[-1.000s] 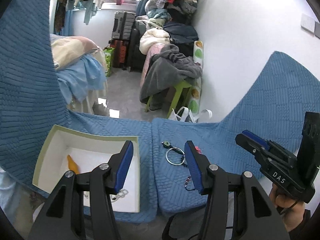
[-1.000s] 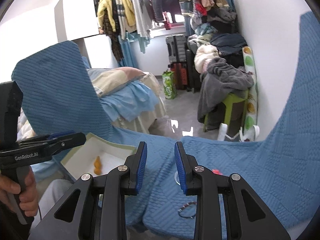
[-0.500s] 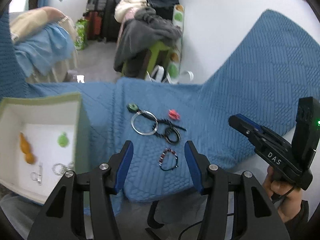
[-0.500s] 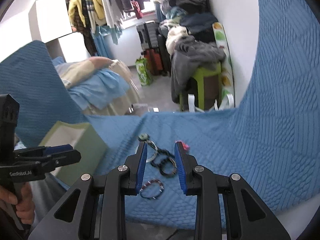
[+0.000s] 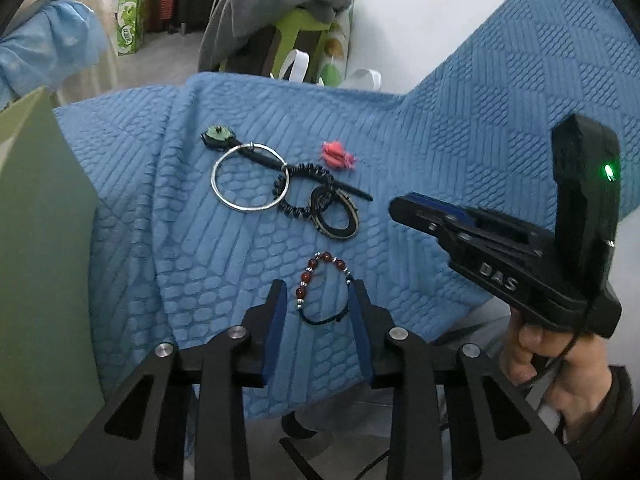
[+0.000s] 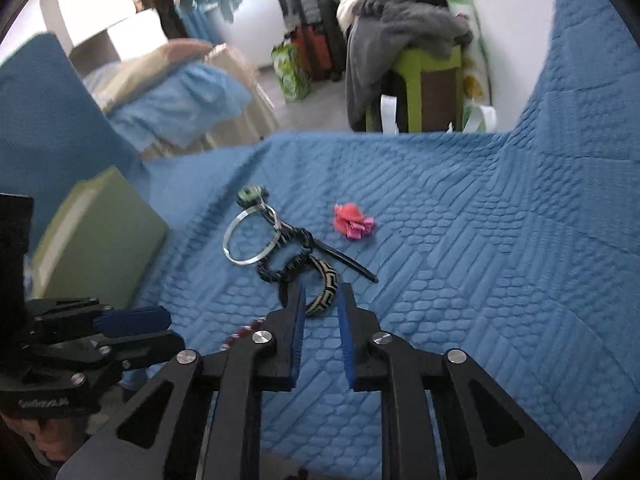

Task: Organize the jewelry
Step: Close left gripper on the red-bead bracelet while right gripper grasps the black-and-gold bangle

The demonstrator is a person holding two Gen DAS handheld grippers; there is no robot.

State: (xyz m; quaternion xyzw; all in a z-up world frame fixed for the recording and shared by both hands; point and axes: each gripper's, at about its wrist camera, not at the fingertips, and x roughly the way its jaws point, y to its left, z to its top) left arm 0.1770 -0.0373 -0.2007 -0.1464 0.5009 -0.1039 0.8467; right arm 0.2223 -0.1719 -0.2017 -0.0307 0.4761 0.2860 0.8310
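Jewelry lies on a blue quilted cloth [image 5: 460, 128]. A red bead bracelet [image 5: 320, 280] lies between the fingertips of my open left gripper [image 5: 318, 292], untouched. Beyond it are a silver bangle [image 5: 250, 178], a black coiled band [image 5: 304, 192], a patterned woven bangle [image 5: 334, 216], a green-headed black hair stick [image 5: 218, 136] and a pink flower piece [image 5: 338, 154]. My right gripper [image 6: 322, 294] is open, its fingertips either side of the woven bangle [image 6: 322, 292]. The green box [image 5: 40, 240] stands at the left, its inside hidden.
The cloth's near edge drops off just under both grippers. The box's outer wall [image 6: 100, 240] is close on the left. Behind the cloth are a green stool with grey clothes [image 5: 276, 0], a bed [image 6: 168, 92] and suitcases.
Both grippers have tilted down and moved in toward the jewelry. The left has swung right from the box to the bead bracelet. The right has closed in on the woven bangle.
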